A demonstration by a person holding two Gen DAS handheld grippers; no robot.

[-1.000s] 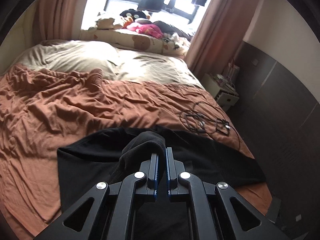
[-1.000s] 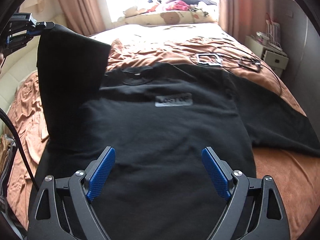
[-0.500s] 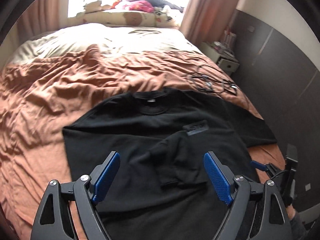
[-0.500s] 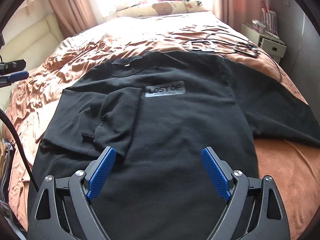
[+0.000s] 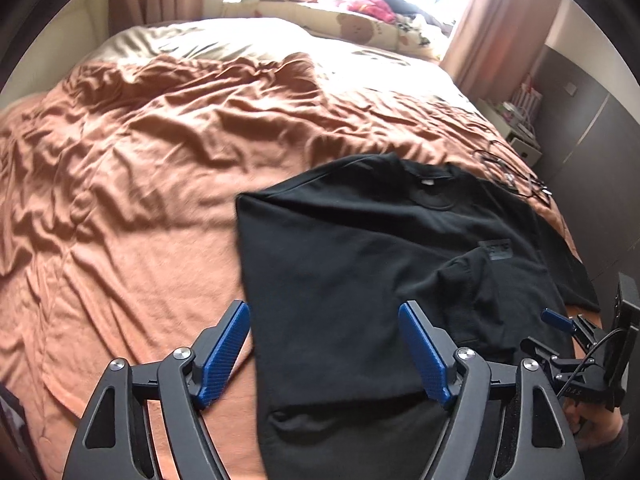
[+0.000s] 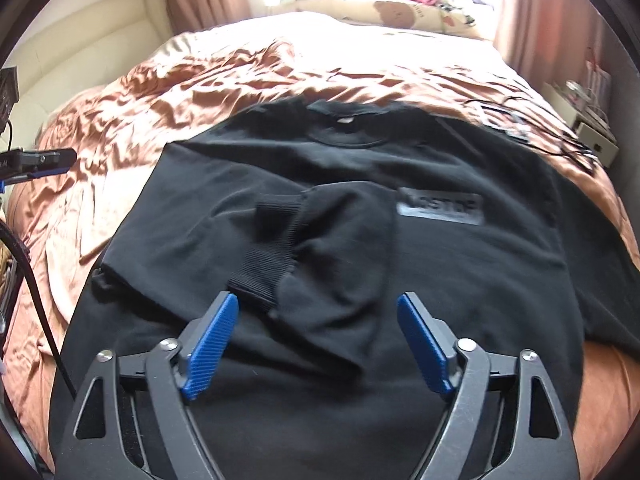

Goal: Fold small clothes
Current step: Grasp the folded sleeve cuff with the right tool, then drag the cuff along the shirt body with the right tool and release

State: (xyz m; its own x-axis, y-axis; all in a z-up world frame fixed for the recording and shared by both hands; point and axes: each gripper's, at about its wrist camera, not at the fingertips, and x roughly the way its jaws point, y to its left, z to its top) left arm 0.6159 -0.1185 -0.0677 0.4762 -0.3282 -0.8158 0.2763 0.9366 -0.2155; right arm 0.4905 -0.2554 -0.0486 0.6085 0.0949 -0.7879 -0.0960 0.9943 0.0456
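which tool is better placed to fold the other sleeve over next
Probably the right tool: the unfolded sleeve lies out to the right of the black sweatshirt, on its side. The left tool, jaws just closing slightly with nothing gripped, sits at the already-folded left edge.

- Left gripper (image 5: 324, 350): low centre of its own view, blue-padded jaws spread wide, having just closed slightly, nothing pressed between them.
- Right gripper (image 6: 316, 346): low centre, jaws wide, likewise just narrowed slightly, gripping nothing.
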